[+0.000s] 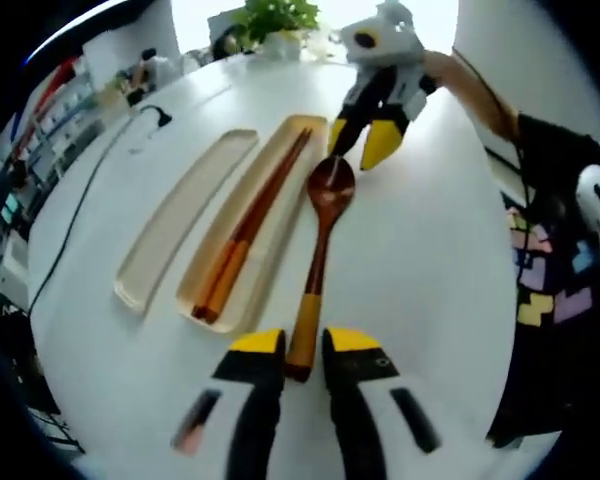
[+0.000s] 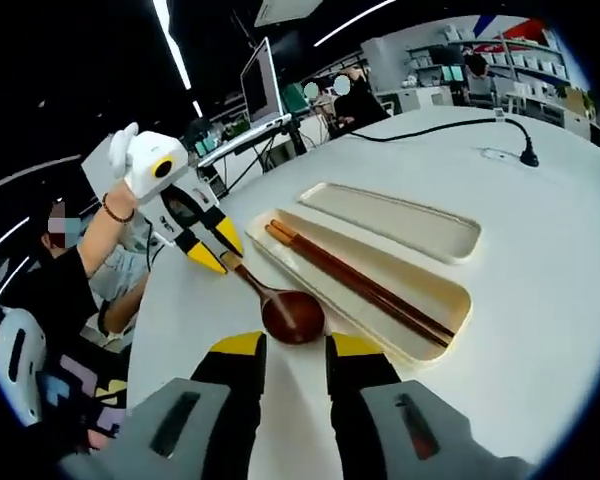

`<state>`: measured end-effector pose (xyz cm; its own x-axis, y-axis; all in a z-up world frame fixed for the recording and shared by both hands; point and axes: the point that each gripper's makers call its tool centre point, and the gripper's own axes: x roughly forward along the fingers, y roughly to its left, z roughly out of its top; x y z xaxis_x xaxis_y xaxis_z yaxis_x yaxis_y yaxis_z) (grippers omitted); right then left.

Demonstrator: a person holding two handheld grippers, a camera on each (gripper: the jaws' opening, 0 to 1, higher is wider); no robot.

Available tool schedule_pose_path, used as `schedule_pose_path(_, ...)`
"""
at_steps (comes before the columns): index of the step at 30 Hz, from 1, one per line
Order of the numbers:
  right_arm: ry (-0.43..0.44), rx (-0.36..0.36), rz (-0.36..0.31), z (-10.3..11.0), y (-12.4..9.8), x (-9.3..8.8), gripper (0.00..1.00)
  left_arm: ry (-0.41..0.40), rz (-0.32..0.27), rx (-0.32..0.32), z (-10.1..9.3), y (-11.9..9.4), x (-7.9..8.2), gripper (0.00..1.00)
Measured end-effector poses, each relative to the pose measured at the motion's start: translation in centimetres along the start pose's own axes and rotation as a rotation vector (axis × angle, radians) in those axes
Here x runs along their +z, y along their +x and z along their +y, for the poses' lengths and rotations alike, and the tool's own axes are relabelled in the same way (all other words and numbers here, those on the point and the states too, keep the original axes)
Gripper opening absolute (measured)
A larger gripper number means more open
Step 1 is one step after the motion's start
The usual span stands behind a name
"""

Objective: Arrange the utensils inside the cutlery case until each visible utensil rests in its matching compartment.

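Observation:
A dark wooden spoon (image 1: 316, 262) lies on the white table (image 1: 430, 260), just right of two cream trays. The nearer tray (image 1: 272, 252) holds a pair of brown chopsticks (image 1: 255, 225); the far tray (image 1: 185, 215) holds nothing. My left gripper (image 1: 303, 343) has its jaws close on either side of the spoon's orange handle end. My right gripper (image 1: 350, 160) hovers open at the spoon's bowl. In the right gripper view the bowl (image 2: 292, 315) lies just in front of my right gripper (image 2: 296, 345), with the left gripper (image 2: 218, 252) at the handle, and the chopsticks (image 2: 360, 280) in their tray (image 2: 425, 278).
A black cable with a plug (image 1: 155, 115) runs over the table's far left part, the plug (image 2: 527, 157) standing beyond the bare tray (image 2: 400, 220). A potted plant (image 1: 275, 20) stands at the far edge. The person's body (image 1: 560, 260) is along the right side.

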<state>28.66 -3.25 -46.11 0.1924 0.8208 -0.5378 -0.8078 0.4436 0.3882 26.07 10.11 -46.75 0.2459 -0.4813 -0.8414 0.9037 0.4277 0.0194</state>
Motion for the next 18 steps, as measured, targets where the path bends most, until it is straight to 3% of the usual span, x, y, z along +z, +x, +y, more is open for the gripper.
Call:
schedule_pose_path(10,0.137,0.058,-0.026,0.08,0.47,0.59,0.21,0.046,0.003,-0.013,0.12,0.09,0.17,0.11)
schedule_pose_path(14,0.171,0.063,-0.028,-0.16,0.53,0.6,0.18,0.058,0.008,-0.015,0.13,0.1,0.18,0.11)
schedule_pose_path(18,0.261,0.089,-0.034,-0.37,0.79,0.65,0.12,0.069,0.008,-0.013,0.1,0.1,0.15,0.11)
